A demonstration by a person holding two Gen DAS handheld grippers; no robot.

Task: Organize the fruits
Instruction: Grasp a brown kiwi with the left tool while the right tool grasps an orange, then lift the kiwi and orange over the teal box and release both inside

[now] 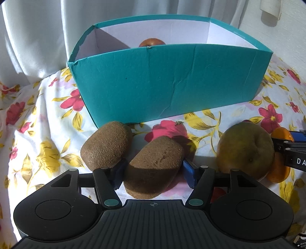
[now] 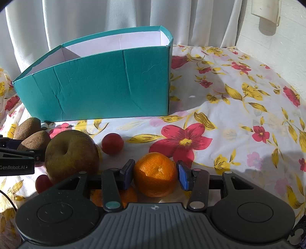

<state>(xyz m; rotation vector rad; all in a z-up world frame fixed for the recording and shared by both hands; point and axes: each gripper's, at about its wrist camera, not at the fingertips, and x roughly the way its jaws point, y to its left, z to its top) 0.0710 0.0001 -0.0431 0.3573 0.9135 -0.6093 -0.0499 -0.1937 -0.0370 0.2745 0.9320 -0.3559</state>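
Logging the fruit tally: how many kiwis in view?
2. One kiwi sits between the left gripper fingers; the other kiwi lies on the floral cloth just to its left, near the teal box. More may be hidden inside.

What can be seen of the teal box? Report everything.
The teal box is an open-topped rectangular carton, seemingly paper-covered cardboard, creased and wrinkled on its near wall, white inside. It stands upright on the floral cloth before a pale curtain. A reddish fruit peeks over its rim. Neither gripper touches it.
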